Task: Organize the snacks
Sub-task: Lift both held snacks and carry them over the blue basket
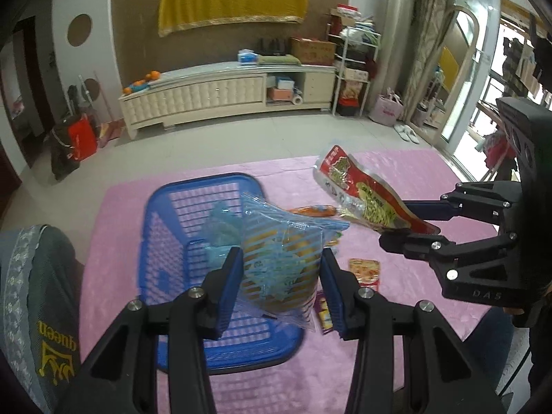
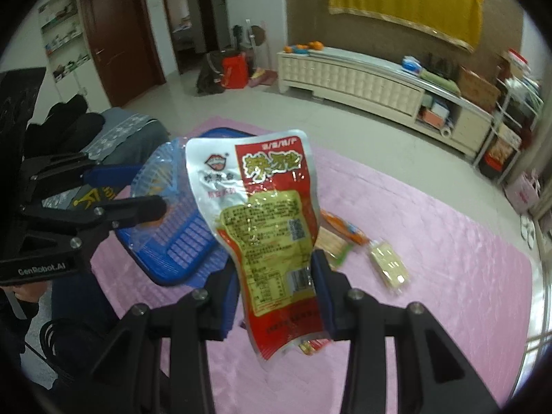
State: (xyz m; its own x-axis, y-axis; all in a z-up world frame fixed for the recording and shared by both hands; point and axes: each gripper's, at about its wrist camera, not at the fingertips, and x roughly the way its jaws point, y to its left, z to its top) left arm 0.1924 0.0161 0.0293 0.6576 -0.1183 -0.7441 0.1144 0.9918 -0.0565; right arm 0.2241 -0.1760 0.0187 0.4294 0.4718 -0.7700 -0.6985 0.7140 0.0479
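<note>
My left gripper is shut on a clear blue-striped snack bag and holds it over the blue plastic basket, which stands on the pink mat. My right gripper is shut on a red and silver snack pouch and holds it up above the mat, right of the basket. The pouch also shows in the left wrist view, with the right gripper to its right. The left gripper and its bag show in the right wrist view.
Several loose snacks lie on the pink mat: an orange packet, a pale cracker pack, a red-yellow packet. A grey cushion sits left of the basket. A white cabinet stands at the wall.
</note>
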